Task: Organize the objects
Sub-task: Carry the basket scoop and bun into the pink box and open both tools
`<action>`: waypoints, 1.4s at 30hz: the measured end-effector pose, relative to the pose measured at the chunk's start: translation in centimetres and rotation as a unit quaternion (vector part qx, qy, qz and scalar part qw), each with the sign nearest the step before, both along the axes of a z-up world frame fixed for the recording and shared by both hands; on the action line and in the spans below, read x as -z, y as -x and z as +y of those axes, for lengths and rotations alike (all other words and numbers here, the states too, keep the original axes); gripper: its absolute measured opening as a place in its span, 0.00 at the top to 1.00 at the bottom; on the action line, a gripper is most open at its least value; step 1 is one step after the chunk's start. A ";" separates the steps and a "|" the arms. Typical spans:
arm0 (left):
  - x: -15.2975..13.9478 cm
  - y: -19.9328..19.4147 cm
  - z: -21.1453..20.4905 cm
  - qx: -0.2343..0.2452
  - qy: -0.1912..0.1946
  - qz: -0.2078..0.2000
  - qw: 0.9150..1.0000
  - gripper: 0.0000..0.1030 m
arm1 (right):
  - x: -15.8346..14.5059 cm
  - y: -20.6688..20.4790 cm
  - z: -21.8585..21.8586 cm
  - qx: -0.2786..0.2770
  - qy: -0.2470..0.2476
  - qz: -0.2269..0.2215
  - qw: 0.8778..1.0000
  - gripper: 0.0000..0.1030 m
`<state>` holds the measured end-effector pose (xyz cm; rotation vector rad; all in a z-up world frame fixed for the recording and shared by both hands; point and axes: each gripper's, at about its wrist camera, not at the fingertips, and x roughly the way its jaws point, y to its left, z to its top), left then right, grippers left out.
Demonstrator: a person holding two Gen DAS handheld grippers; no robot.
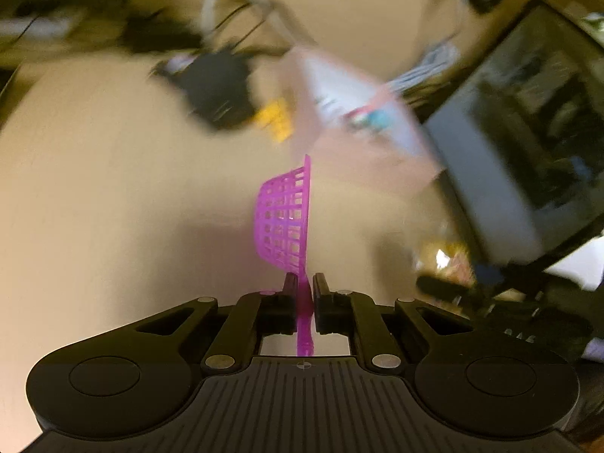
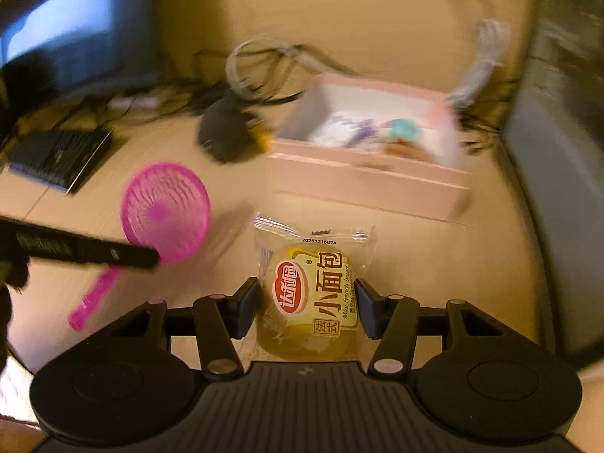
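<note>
My left gripper [image 1: 303, 287] is shut on the handle of a magenta plastic strainer [image 1: 285, 219], held edge-on above the beige table. The strainer [image 2: 166, 211] and the left gripper's fingers [image 2: 113, 255] also show at the left of the right wrist view. My right gripper [image 2: 307, 302] is shut on a packaged mini French bread [image 2: 313, 294], yellow in a clear wrapper. A pink open box [image 2: 372, 185] with small items inside stands beyond the bread; it appears blurred in the left wrist view [image 1: 355, 113].
A black adapter [image 2: 226, 132] with a tangle of cables [image 2: 264, 64] lies behind the box. A keyboard [image 2: 56, 158] and a monitor [image 2: 71, 26] are at the left. A dark screen [image 1: 528, 132] fills the right of the left wrist view. A grey wall-like object [image 2: 555, 188] stands right.
</note>
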<state>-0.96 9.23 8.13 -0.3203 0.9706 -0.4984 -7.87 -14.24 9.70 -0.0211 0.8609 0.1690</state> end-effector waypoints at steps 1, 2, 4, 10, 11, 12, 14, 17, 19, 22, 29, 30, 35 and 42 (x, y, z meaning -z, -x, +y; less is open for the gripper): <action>-1.4 -0.6 -0.8 0.006 0.006 -0.017 1.000 0.90 | -0.4 0.4 -0.9 0.014 0.000 -0.008 1.000 0.48; -2.7 -1.4 -1.6 0.011 0.013 -0.032 0.999 0.90 | -0.8 0.9 -1.6 0.026 0.001 -0.016 1.000 0.48; -5.1 -3.3 -3.4 0.021 0.021 -0.059 0.998 0.90 | -1.5 1.8 -3.0 0.047 0.003 -0.033 0.998 0.48; -7.3 -11.8 -8.5 -0.004 0.047 -0.136 0.990 0.89 | -1.8 3.7 -5.7 0.079 0.006 -0.051 0.996 0.48; -6.8 -13.0 -9.2 -0.004 0.054 -0.147 0.988 0.86 | -1.6 3.9 -6.0 0.084 0.004 -0.049 0.995 0.48; -6.1 -14.5 -10.2 -0.006 0.042 -0.150 0.988 0.85 | -1.4 4.1 -6.4 0.089 0.002 -0.047 0.995 0.48; -4.3 -16.7 -11.9 -0.012 0.006 -0.126 0.992 0.85 | -1.1 4.4 -7.0 0.096 -0.001 -0.043 0.994 0.48; -2.6 -17.3 -12.6 -0.011 0.004 -0.120 0.993 0.85 | -1.0 4.5 -7.8 0.099 -0.001 -0.043 0.994 0.48; -2.5 -16.9 -12.0 -0.034 0.003 -0.132 0.991 0.85 | -0.9 4.1 -8.2 0.102 -0.003 -0.042 0.994 0.48; -2.0 -15.4 -9.8 -0.055 0.018 -0.112 0.992 0.85 | -1.3 2.6 -8.8 0.100 -0.016 -0.045 0.994 0.48; 0.5 -8.2 -3.9 -0.050 -0.021 -0.079 0.995 0.85 | -4.6 -4.9 -7.7 0.052 -0.051 -0.085 0.994 0.48; 1.1 -7.3 -3.2 -0.054 -0.030 -0.070 0.996 0.85 | -5.0 -6.4 -7.3 0.047 -0.056 -0.092 0.993 0.48; 3.2 -4.8 -0.3 -0.072 -0.061 -0.035 0.995 0.85 | -5.4 -14.0 -4.3 0.041 -0.084 -0.105 0.990 0.09; 3.8 -6.1 4.1 -0.121 -0.070 -0.009 0.990 0.85 | -2.4 -13.8 -0.7 0.010 -0.061 -0.072 0.996 0.08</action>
